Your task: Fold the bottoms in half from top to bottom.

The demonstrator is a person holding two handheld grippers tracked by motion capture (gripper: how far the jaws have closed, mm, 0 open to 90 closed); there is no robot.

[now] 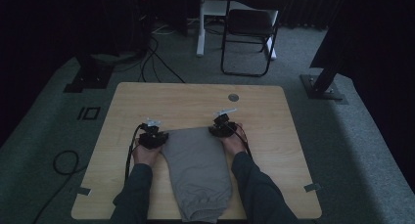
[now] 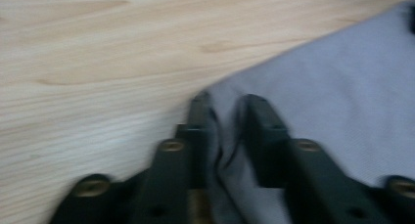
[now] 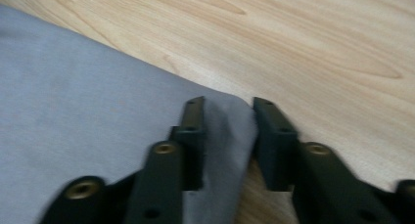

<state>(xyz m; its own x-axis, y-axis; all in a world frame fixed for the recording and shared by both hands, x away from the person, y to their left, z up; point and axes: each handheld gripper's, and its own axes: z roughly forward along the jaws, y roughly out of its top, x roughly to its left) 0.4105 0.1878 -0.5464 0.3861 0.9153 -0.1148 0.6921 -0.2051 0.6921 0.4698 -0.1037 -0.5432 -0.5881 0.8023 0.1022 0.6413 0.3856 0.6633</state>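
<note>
Wooden table (image 1: 147, 101), tongs-pinched grey garment (image 1: 198, 165)

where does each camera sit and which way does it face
High view: above the person's side, looking forward and down on the table; forearms, hands, left gripper and right gripper at the grey cloth.
Left gripper view: rides the left gripper, looking along its jaws at the cloth's corner.
Right gripper view: rides the right gripper, jaws astride the other corner.
Shared: all three views show the cloth and wood tabletop.
</note>
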